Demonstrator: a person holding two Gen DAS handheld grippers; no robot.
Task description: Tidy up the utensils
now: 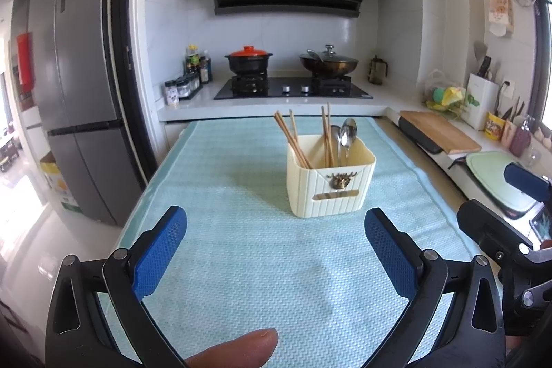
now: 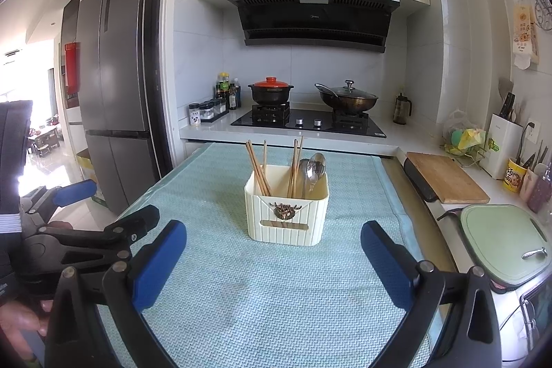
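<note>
A cream ribbed utensil holder stands on the light blue cloth covering the table. Wooden chopsticks and metal spoons stand upright inside it. My left gripper is open over the cloth, nearer than the holder, with nothing between its blue fingers. My right gripper is also open and empty, just short of the holder. Each gripper shows at the edge of the other's view. A fingertip shows at the bottom.
Behind the table runs a counter with a gas hob, a red-lidded pot and a lidded wok. A wooden board and a green board lie on the right counter. A grey fridge stands left.
</note>
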